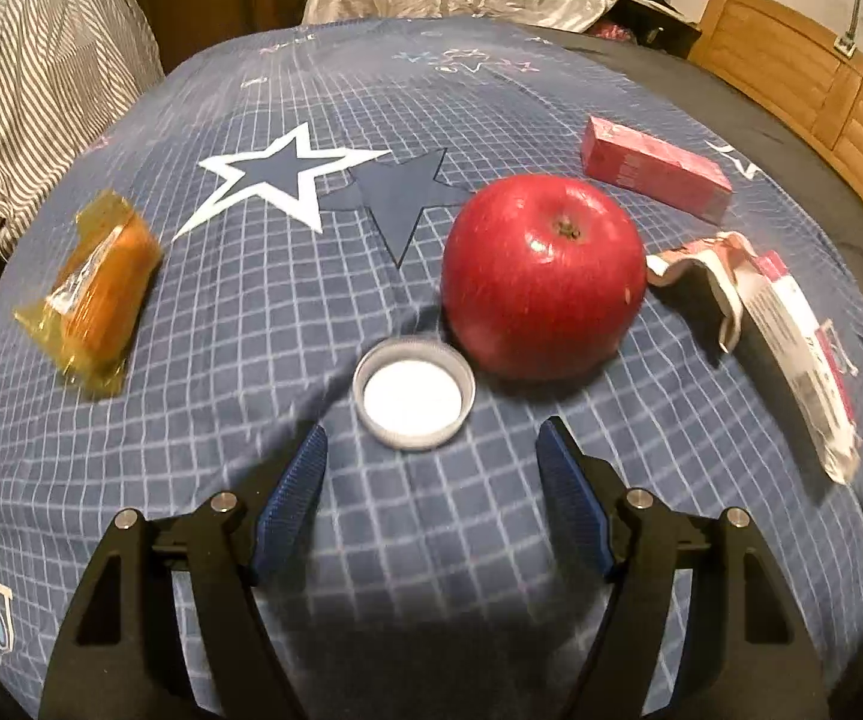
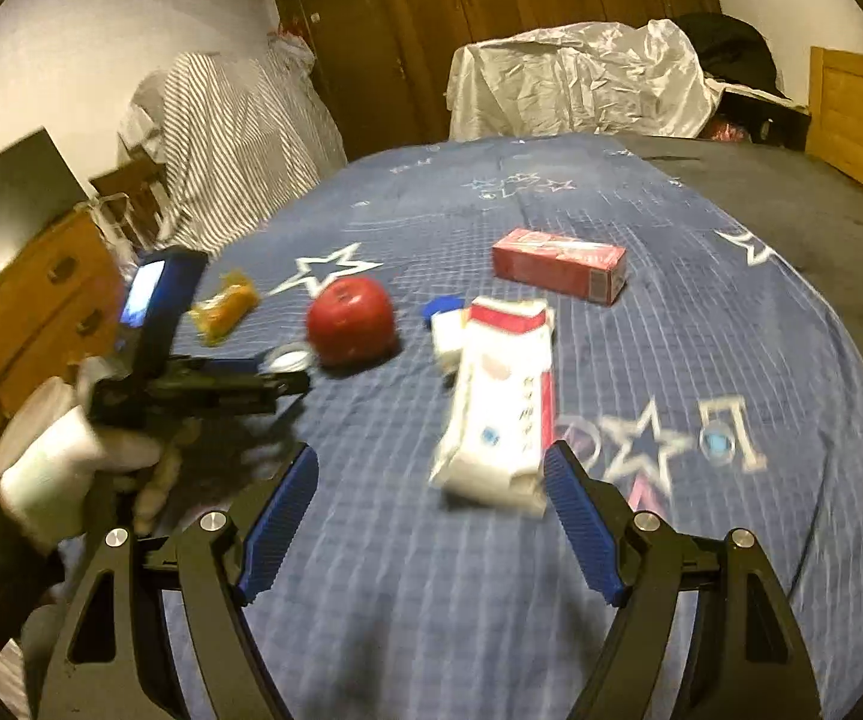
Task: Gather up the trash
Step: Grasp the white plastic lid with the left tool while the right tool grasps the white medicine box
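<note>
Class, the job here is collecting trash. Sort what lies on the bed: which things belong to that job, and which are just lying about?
Belongs to the job:
- bottle cap, lying open side up
- crumpled white and red packet
- red carton, probably empty, though that cannot be told

Just lying about:
- red apple
- wrapped orange snack, apparently unopened
- blue star bedspread

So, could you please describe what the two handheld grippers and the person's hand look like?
Each gripper, left and right, has black angular arms with silver pivot bolts and ribbed blue finger pads. The right wrist view shows the left gripper's body carrying a blue-cased lit screen, and the left hand in a white glove.
</note>
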Available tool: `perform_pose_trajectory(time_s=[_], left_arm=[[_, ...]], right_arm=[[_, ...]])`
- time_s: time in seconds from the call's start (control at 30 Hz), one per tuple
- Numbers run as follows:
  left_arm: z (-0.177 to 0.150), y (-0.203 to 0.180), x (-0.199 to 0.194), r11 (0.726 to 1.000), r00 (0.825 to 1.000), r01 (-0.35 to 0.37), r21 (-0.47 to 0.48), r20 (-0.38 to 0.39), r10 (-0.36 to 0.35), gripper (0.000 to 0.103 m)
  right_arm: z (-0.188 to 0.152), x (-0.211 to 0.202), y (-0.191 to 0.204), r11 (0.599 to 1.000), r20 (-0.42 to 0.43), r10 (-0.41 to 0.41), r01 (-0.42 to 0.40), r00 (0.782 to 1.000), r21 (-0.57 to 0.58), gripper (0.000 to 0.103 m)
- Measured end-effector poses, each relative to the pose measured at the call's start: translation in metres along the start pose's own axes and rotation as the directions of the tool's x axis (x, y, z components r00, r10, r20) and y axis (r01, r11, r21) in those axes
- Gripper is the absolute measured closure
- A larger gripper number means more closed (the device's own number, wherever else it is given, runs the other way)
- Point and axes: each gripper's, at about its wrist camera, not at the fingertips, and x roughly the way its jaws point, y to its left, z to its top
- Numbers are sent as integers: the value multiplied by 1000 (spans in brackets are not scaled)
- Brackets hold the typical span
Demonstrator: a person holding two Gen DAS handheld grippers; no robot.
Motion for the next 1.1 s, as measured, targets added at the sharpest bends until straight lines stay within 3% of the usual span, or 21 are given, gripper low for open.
perform_pose_trajectory(time_s=[0.2,0.3,0.33,0.47,0.53,0.87,1.1], left_arm=[[7,5,3,1000,1000,-5,-23,3,5,50],[9,4,7,1000,1000,-6,-22,1,6,53],[10,3,7,1000,1000,-9,-17,2,9,54],[11,2,10,1000,1000,-8,-15,6,8,57],[10,3,9,1000,1000,-5,-18,9,6,65],[2,-1,3,1000,999,31,3,19,-31,64],[4,-5,7,1000,1000,9,10,16,-9,60]], right_arm=[[24,70,-23,998,-111,-57,57,992,-9,25],[21,88,-32,998,-157,-64,65,985,-1,37],[17,90,-34,998,-163,-60,62,985,4,45],[8,76,-34,998,-139,-61,64,988,13,49],[3,63,-35,998,-122,-60,63,991,20,49],[-47,15,-37,998,-174,-54,58,983,15,45],[-36,18,-41,997,-168,-65,69,984,18,36]])
